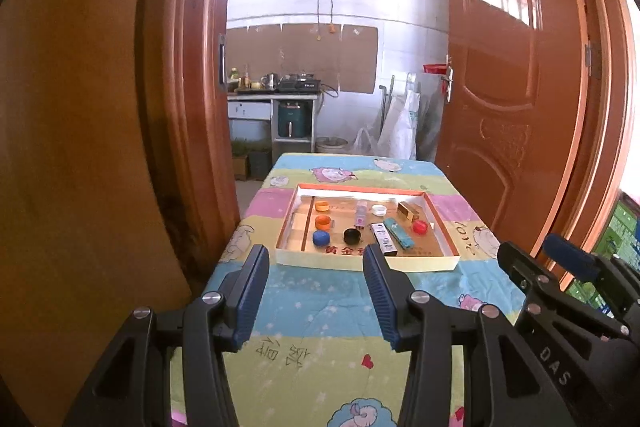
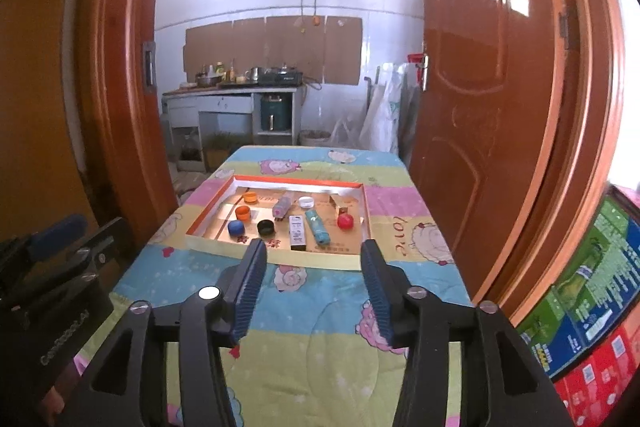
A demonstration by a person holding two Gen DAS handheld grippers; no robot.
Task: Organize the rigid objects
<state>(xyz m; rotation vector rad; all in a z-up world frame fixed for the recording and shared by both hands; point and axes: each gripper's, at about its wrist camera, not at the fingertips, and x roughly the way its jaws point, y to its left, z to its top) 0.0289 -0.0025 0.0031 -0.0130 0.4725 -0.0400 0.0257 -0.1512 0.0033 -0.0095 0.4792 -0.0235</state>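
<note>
A shallow cardboard tray (image 1: pixel 360 263) with an orange rim lies on the cartoon-print tablecloth (image 1: pixel 320 307). Inside it sit two orange caps (image 1: pixel 322 205), a blue cap (image 1: pixel 321 238), a black cap (image 1: pixel 352 235), a white cap (image 1: pixel 378 209), a red cap (image 1: pixel 419 227), a small bottle (image 1: pixel 361 215), a white box (image 1: pixel 383 243), a teal tube (image 1: pixel 400 233) and a gold box (image 1: pixel 408 211). My left gripper (image 1: pixel 315 253) hovers open before the tray's near wall, holding nothing. My right gripper (image 2: pixel 313 245) is likewise open and empty, short of the tray (image 2: pixel 224 247).
The table stands in a doorway, with a brown door (image 2: pixel 480 107) open on the right and the door frame (image 1: pixel 180 107) on the left. Stacked printed cartons (image 2: pixel 592 299) sit low on the right. A kitchen counter (image 2: pixel 232 95) lies beyond the table.
</note>
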